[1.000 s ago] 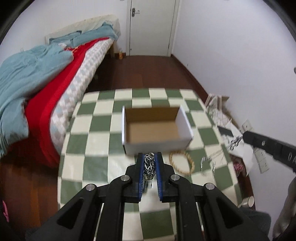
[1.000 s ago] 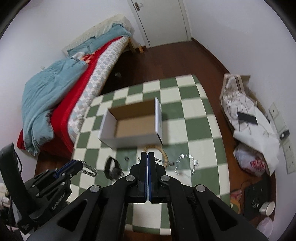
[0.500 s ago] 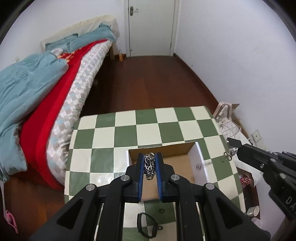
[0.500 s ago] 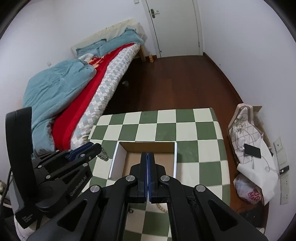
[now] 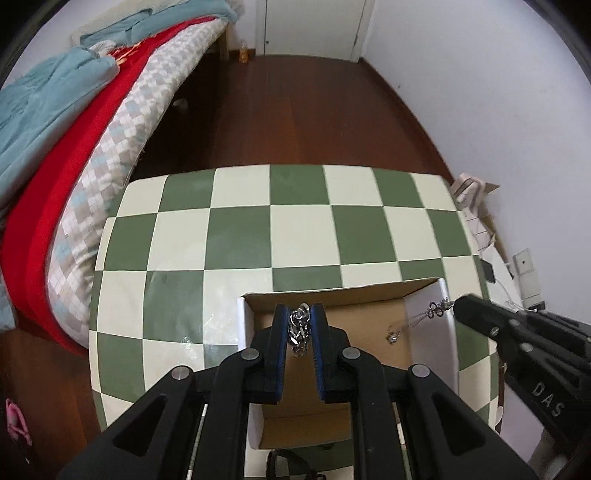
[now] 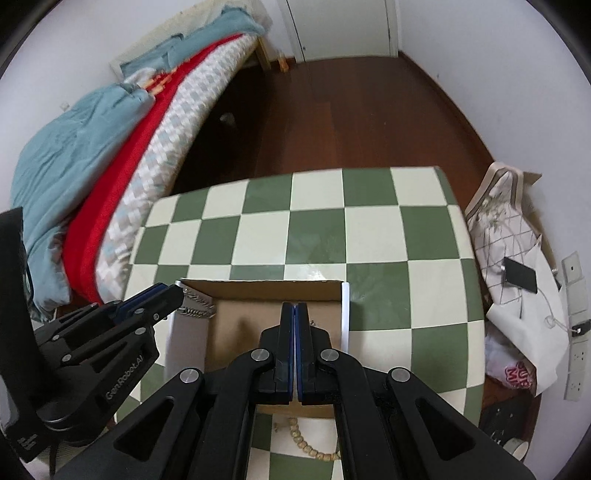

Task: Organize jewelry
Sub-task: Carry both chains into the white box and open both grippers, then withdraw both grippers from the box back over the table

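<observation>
Low in the frame, the left gripper point(image 5: 300, 325) clamps a chunky silver link chain point(image 5: 299, 326) over the open brown cardboard box point(image 5: 332, 295) (white-sided); the right gripper point(image 6: 295, 314), clenched, pinches a thin silver chain point(image 5: 437, 309).

Checkered table point(image 5: 240, 236), bed point(image 5: 122, 122) with blue blanket point(image 6: 70, 158), white door point(image 5: 314, 26), phone point(image 6: 520, 275) on floor clutter.

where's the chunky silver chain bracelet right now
In the left wrist view, the chunky silver chain bracelet is pinched in the left claw, hanging above the open cardboard box on the green-and-white checkered table.
</observation>
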`<state>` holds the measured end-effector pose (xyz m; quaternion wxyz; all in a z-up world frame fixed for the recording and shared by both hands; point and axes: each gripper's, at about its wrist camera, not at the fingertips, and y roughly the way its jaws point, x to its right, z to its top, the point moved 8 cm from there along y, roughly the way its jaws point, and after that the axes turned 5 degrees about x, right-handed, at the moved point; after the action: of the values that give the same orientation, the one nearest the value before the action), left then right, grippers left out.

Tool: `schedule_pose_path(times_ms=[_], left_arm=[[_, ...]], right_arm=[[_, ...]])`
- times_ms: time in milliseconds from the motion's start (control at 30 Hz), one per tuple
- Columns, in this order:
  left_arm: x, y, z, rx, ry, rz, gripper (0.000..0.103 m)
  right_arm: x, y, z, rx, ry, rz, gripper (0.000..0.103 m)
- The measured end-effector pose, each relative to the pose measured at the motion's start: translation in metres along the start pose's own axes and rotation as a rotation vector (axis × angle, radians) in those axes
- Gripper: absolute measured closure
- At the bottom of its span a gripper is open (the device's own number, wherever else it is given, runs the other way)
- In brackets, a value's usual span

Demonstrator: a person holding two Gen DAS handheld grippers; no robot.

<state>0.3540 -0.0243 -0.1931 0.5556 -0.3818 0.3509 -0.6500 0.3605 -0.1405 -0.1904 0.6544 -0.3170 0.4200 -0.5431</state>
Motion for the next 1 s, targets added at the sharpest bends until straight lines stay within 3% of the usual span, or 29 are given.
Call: schedule_pose_path(times_ms=[133,200,233,267,300,333,367,400,433,467,533,733,1000], left_arm=[[-0.011,-0.005,0.006,0.032,0.001,0.072,0.087],[-0.017,-0.010,0.008,0.053,0.012,0.113,0.066],[-0.021,-0.013,0.010,0.069,0.015,0.132,0.057],[-0.025,-0.017,0.010,0.087,0.016,0.154,0.038],[-0.029,-0.019,0.010,0.099,0.014,0.167,0.030],[-0.033,-0.023,0.010,0.118,0.013,0.184,0.030],[-0.036,-0.025,0.010,0.129,0.014,0.196,0.024],[-0.039,-0.027,0.009,0.137,0.017,0.213,0.008],[-0.042,-0.029,0.007,0.142,0.020,0.227,0.001],[-0.044,-0.031,0.005,0.150,0.026,0.239,0.000],[-0.049,-0.036,0.001,0.172,0.037,0.272,0.000],[-0.057,-0.043,-0.021,0.186,0.021,0.283,0.000],[-0.060,-0.056,-0.051,0.191,0.015,0.292,0.000]], right_arm=[[0.005,0.023,-0.004,-0.089,0.025,0.009,0.102],[0.010,0.029,-0.008,-0.108,0.024,-0.026,0.092],[0.012,0.029,-0.009,-0.107,0.019,-0.050,0.071],[0.013,0.028,-0.010,-0.104,0.018,-0.063,0.050],[0.014,0.027,-0.012,-0.101,0.017,-0.072,0.041],[0.014,0.026,-0.012,-0.101,0.013,-0.080,0.034],[0.013,0.025,-0.015,-0.098,-0.005,-0.100,0.033],[0.014,0.024,-0.015,-0.096,-0.016,-0.114,0.033],[0.014,0.023,-0.018,-0.096,-0.030,-0.142,0.027],[0.015,0.021,-0.021,-0.096,-0.036,-0.154,0.014],[0.016,0.018,-0.027,-0.090,-0.057,-0.192,0.002],[0.015,0.015,-0.052,-0.092,-0.091,-0.228,0.001],[0.012,-0.006,-0.069,-0.024,-0.088,-0.251,0.000]])
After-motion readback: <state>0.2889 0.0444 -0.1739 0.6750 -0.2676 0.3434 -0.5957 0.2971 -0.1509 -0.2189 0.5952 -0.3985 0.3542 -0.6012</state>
